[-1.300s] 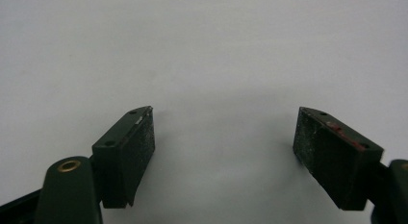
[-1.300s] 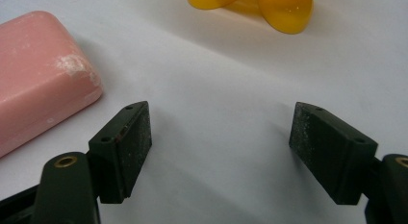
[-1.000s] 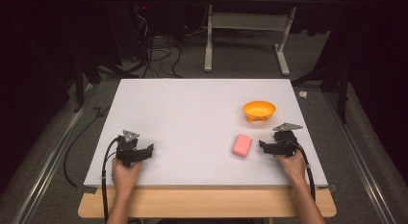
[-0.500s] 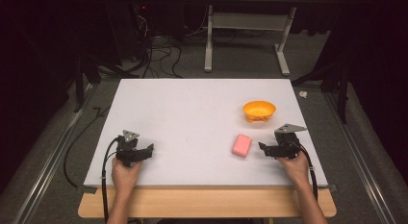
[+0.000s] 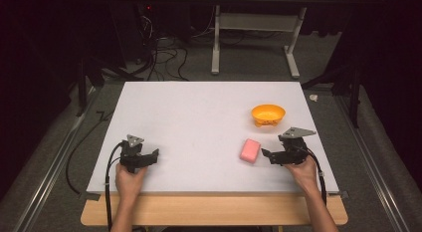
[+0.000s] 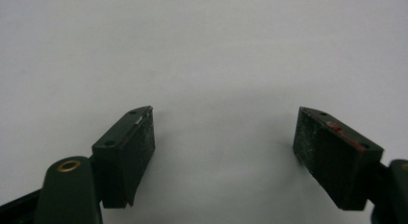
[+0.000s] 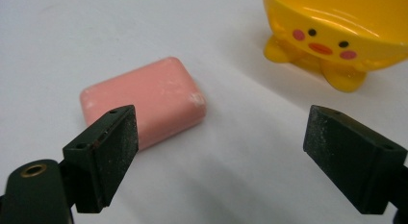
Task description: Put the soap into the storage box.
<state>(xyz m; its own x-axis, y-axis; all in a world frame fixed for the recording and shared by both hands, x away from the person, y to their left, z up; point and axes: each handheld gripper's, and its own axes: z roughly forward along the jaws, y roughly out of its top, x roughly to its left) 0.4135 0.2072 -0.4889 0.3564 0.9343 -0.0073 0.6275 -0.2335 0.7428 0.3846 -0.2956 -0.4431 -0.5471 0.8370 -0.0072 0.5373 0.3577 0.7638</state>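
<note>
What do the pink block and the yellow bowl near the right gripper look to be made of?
The pink block looks like a bar of soap: matte, rounded corners, whitish scuffs on top, though foam or rubber cannot be ruled out. The yellow bowl seems to be moulded plastic: glossy highlights on its wall, a painted face and small feet.

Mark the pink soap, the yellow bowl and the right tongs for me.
pink soap [image 7: 144,101], right gripper view, middle of its top face
yellow bowl [image 5: 268,113], high view, inside of the bowl
right tongs [image 5: 266,155], high view, between the two tips
</note>
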